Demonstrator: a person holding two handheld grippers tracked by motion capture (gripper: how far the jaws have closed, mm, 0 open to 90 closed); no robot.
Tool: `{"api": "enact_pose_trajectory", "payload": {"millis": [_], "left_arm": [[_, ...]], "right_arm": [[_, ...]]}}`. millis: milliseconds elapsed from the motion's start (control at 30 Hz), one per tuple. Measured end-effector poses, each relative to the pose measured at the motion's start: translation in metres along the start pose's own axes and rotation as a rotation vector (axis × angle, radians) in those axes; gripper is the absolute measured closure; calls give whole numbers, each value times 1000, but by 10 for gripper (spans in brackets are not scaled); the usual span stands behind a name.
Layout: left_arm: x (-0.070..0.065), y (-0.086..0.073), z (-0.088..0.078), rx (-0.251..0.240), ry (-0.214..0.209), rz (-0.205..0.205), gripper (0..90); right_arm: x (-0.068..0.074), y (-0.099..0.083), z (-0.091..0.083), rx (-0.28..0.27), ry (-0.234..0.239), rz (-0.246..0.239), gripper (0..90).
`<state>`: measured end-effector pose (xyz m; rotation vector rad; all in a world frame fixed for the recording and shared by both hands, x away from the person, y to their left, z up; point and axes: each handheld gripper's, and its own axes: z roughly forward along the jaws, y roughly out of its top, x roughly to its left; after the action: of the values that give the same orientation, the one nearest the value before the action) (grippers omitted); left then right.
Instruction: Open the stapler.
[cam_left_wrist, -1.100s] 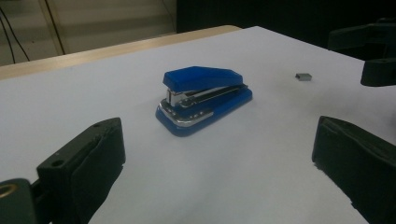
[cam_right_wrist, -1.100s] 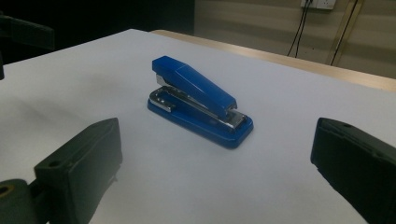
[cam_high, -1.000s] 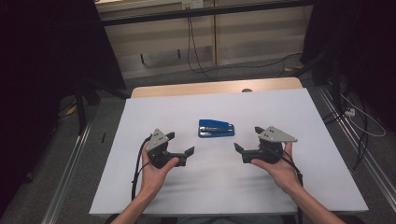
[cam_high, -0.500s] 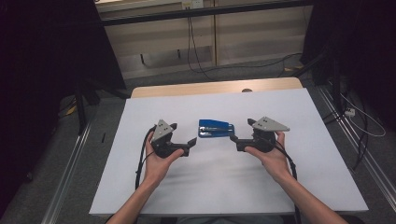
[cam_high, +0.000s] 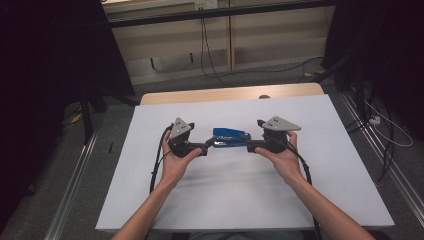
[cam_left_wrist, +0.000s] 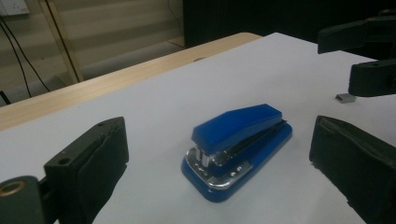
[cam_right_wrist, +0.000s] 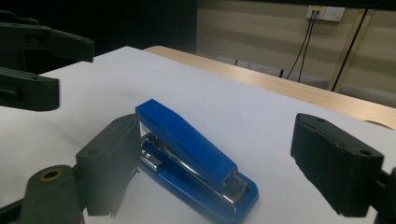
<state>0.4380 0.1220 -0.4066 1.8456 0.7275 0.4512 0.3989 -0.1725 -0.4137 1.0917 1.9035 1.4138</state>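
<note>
I see the white table (cam_high: 240, 200) across the middle of the high view, with a strip of bare wood along its far edge. Both forearms come up from the bottom of that frame and meet near the centre.

My left gripper (cam_high: 206, 146) sits left of centre in the high view, its jaws standing wide apart with nothing pressed between them. In the left gripper view the jaws rise at the lower left and lower right corners, and the stapler lies between and just beyond them, untouched.

My right gripper (cam_high: 248, 147) sits right of centre, pointing left toward the other. Its jaws have just been closing a little, yet they are wide and grip nothing; in the right gripper view the stapler's hinge end lies right beside the lower left jaw, and I cannot tell whether it touches.

The blue stapler (cam_high: 231, 138) lies flat at the centre of the high view, between the two grippers.

A small strip of staples (cam_left_wrist: 345, 97) lies on the table at the right edge of the left gripper view.
</note>
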Motion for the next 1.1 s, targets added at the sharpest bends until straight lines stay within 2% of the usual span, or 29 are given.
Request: {"api": "enact_pose_trajectory", "payload": {"millis": [167,233,300,400,633,800,967,1033,1100], "left_arm": [[11,-2,13,20,19,-13,49],[12,-3,13,22,20,-23,59],[12,-5,12,43,14,-14,63],[11,-9,11,45,5,-27,56],[12,-13,10,82,-12,-46,66],[10,-14,11,118,-30,-30,99],[8,-14,12,120,-41,-22,111],[10,-15,12,115,-38,-35,107],[12,-16,13,119,-34,-48,103]], "right_arm": [[1,-3,7,1,8,16,178],[2,-7,9,29,17,29,187],[5,-12,10,75,35,2,217],[8,-15,10,76,59,-5,367],[13,-19,16,88,98,-12,605],[15,-22,20,87,112,-31,717],[17,-26,24,93,133,-48,823],[18,-26,24,89,144,-50,885],[19,-26,24,85,155,-44,900]]}}
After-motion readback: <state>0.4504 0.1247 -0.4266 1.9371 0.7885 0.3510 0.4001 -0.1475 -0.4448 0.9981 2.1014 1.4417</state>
